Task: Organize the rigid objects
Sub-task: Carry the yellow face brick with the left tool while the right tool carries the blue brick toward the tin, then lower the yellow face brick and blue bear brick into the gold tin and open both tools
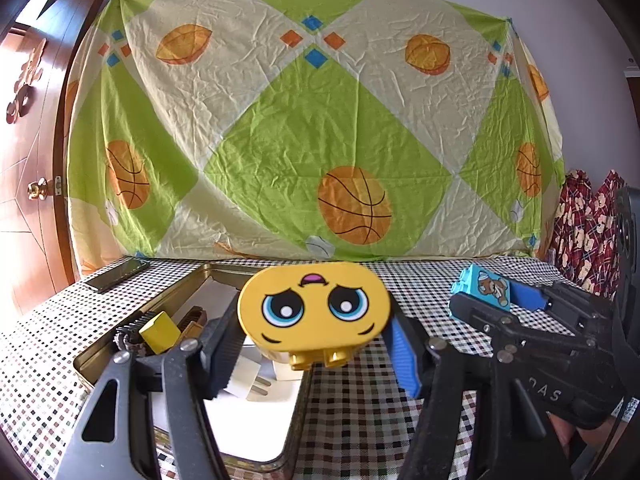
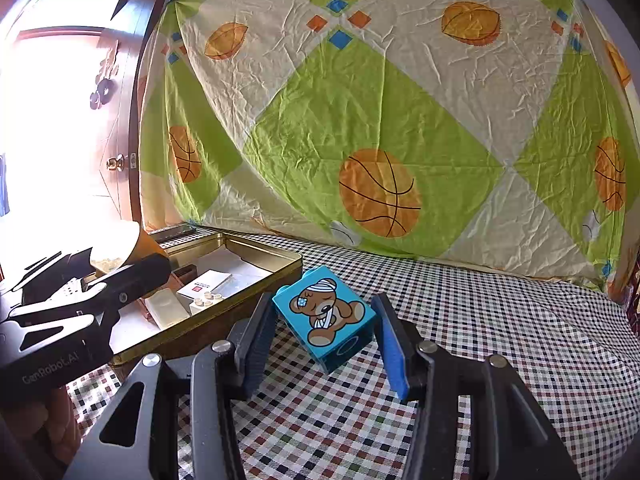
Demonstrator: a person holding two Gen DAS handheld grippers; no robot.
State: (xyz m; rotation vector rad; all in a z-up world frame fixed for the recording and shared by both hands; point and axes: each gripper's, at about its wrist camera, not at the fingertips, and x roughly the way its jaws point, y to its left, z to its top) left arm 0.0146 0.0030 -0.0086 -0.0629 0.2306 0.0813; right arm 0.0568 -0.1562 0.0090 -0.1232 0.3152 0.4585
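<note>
In the left wrist view, my left gripper (image 1: 314, 316) is shut on a yellow oval toy block (image 1: 314, 312) with a sad cartoon face, studs showing underneath. It hangs above the near right part of a gold tin tray (image 1: 224, 268). To the right, my right gripper (image 1: 484, 294) is shut on a blue bear block (image 1: 486, 286). The right wrist view shows that blue bear block (image 2: 326, 316) tilted between the right gripper's (image 2: 324, 308) pads, just above the checked cloth. The left gripper's body (image 2: 80, 292) sits at the left over the tin tray (image 2: 256, 252).
The tray holds a small yellow block (image 1: 160, 332), a white plug (image 1: 248, 384), a white studded brick (image 2: 206, 300) and a booklet (image 2: 204, 282). A dark phone (image 1: 116, 274) lies behind the tray. A basketball-print sheet (image 1: 320, 120) hangs at the back, with a wooden door (image 1: 28, 184) at the left.
</note>
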